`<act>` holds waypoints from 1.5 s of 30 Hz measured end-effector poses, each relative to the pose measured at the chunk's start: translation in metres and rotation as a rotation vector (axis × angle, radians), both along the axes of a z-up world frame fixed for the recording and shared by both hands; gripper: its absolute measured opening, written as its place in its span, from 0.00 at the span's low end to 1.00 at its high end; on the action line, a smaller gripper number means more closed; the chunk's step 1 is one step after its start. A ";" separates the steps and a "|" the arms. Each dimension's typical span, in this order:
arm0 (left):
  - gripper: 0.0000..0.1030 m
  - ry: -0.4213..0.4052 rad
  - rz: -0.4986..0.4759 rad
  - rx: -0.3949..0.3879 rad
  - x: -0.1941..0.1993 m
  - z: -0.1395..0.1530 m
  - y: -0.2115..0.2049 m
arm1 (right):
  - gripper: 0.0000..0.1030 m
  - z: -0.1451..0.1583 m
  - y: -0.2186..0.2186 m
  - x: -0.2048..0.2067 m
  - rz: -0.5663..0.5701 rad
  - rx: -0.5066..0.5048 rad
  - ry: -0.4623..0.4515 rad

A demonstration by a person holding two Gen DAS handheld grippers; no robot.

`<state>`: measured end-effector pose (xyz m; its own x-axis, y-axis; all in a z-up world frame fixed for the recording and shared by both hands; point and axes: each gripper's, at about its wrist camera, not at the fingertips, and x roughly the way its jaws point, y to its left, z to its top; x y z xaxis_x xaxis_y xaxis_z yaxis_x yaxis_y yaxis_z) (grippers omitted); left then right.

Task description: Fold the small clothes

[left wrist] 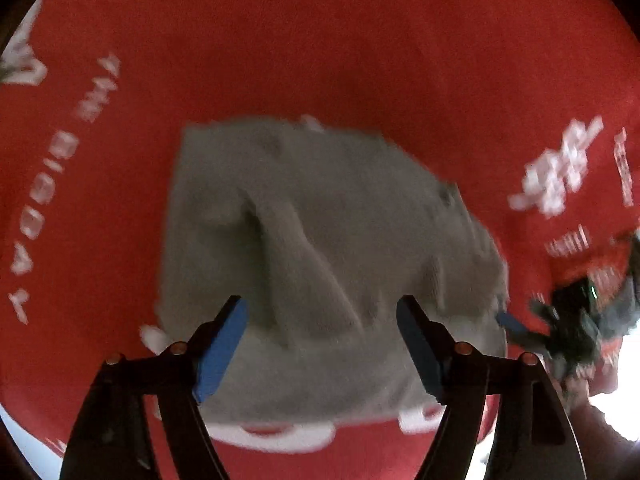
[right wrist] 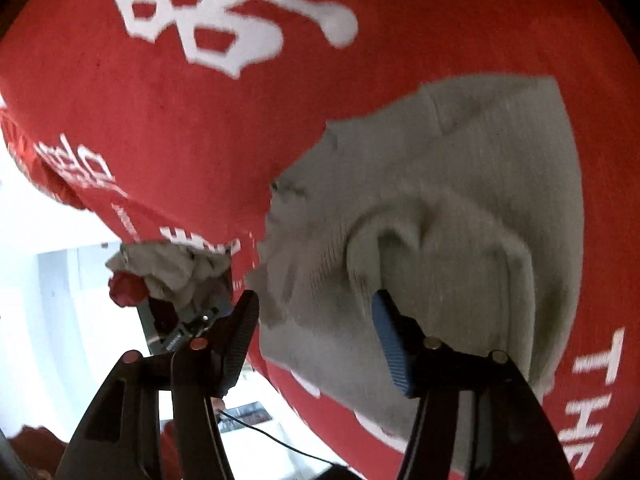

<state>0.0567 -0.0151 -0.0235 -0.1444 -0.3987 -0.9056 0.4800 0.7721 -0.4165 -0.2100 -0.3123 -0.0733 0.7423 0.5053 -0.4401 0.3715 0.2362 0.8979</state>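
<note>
— Where is the cloth?

— The grey cloth (left wrist: 320, 248) lies folded on the red table cover (left wrist: 320, 40).

— Do your grippers hold it?

— No. My left gripper (left wrist: 322, 344) stands open above its near edge. My right gripper (right wrist: 316, 332) is open too, nothing between the pads.

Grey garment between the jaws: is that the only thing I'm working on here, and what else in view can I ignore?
Belongs to the job:
- grey garment, lying partly folded
- left gripper, open above it
- right gripper, open at its edge

Just lying about:
- red printed cloth under the garment
- crumpled grey cloth at the table edge
- black cable
</note>
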 end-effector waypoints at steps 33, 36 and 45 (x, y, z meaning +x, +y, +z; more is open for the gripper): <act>0.75 -0.294 -0.016 0.304 0.002 -0.044 -0.053 | 0.20 0.032 -0.009 0.065 0.060 -0.839 0.396; 0.75 -0.296 -0.002 0.308 0.007 -0.034 -0.036 | 0.26 0.026 -0.062 0.020 -0.181 -0.666 0.464; 0.75 -0.201 -0.054 0.300 -0.004 -0.022 0.021 | 0.51 0.035 -0.021 -0.035 -0.105 -0.405 0.288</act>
